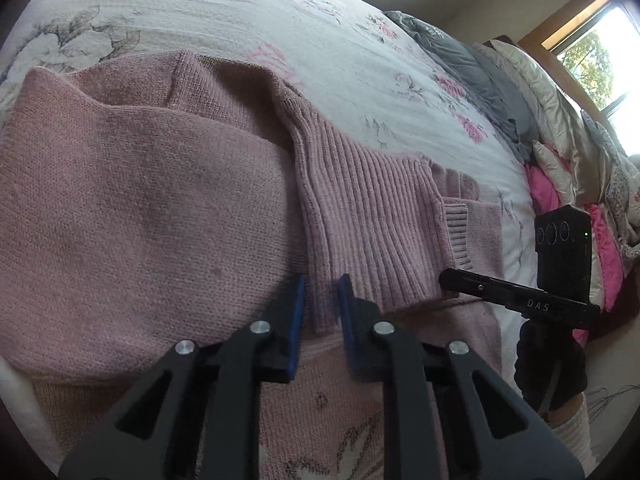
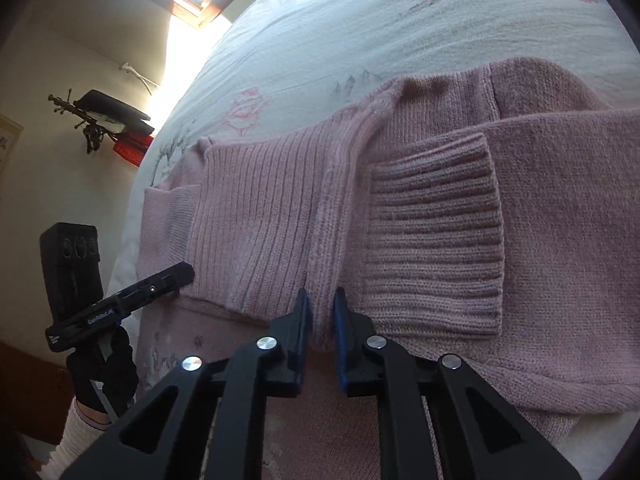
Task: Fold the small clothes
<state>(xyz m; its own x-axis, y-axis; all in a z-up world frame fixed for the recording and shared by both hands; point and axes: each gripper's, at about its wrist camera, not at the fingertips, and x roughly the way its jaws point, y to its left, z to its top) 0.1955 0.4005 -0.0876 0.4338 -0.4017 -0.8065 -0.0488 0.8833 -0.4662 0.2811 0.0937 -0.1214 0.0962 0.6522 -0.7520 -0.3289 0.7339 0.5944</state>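
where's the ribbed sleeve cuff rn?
In the right wrist view the ribbed sleeve cuff lies flat on the folded pink sweater, just right of the right gripper, whose fingers pinch the ribbed hem fold beside it.

The right gripper (image 1: 520, 294) reads "DAS" (partly blurred); the left gripper (image 2: 120, 304) reads "GenRobot.AI".

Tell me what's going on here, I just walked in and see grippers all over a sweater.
A person holds a two-finger gripper in each hand over a pink knitted sweater spread on a floral bedspread. The sleeves are already folded across the body. The left gripper and the right gripper each have their fingers pinching a ridge of the ribbed hem at the near edge, apparently ready to lift it for the next fold.
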